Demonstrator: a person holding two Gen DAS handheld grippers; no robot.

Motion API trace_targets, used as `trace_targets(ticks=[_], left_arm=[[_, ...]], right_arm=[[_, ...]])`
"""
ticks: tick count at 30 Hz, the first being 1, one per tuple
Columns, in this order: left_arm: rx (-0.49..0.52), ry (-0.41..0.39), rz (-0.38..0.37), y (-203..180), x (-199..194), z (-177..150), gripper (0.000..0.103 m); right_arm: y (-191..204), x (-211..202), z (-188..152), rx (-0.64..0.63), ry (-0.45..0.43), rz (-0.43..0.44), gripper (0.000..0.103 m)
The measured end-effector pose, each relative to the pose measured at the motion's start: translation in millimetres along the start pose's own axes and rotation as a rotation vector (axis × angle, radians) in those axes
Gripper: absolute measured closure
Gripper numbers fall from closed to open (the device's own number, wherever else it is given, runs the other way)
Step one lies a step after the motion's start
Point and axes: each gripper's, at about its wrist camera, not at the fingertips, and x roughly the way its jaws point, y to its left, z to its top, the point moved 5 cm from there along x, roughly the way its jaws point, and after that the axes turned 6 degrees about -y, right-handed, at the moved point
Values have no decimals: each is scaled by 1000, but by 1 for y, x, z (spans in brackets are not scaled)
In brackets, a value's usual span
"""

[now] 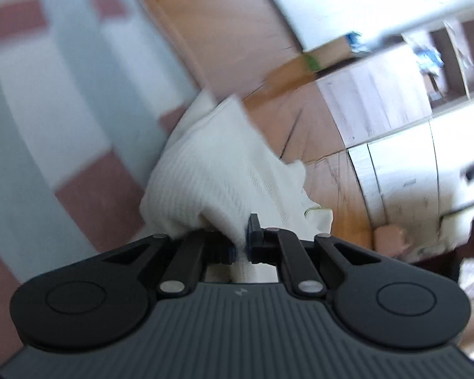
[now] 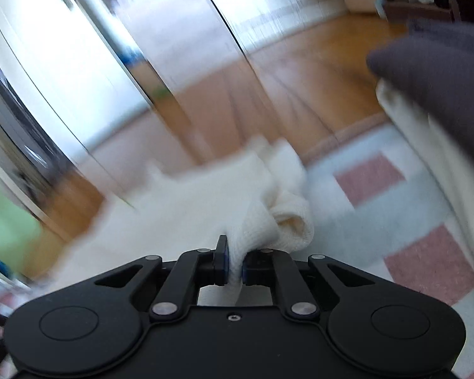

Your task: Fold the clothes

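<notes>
Plainly, left gripper and right gripper each pinch the white garment, raised above the rug.

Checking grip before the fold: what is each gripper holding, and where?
Both are shut on the white knit garment: left gripper and right gripper each pinch a bunched edge.

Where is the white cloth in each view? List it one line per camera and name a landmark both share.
Left wrist: the white cloth fills the centre, pinched in the left gripper jaws.
Right wrist: the same cloth bunches at lower centre, pinched in the right gripper jaws.
Shared landmark: the pink-and-pale checked mat.
</notes>
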Motion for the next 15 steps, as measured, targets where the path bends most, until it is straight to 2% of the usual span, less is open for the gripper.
trace_targets(ticks=[2,4,6,8,15], left_arm=[[0,31,40,5,-4,-4,97],[0,61,80,9,-8,-9,97],[1,92,120,14,-12,-13,97],[1,122,160,18,-16,-18,97],[178,54,312,6,-40,-21,97]], right_arm=[[1,-20,3,-40,-8,-10,96],[-16,-16,-11,-108,44,-95,96],[-36,-8,-26,-87,98,-145,98],[-47,-6,-35,-58,110,-172,98],[-44,-9,-32,-143,106,-188,98]])
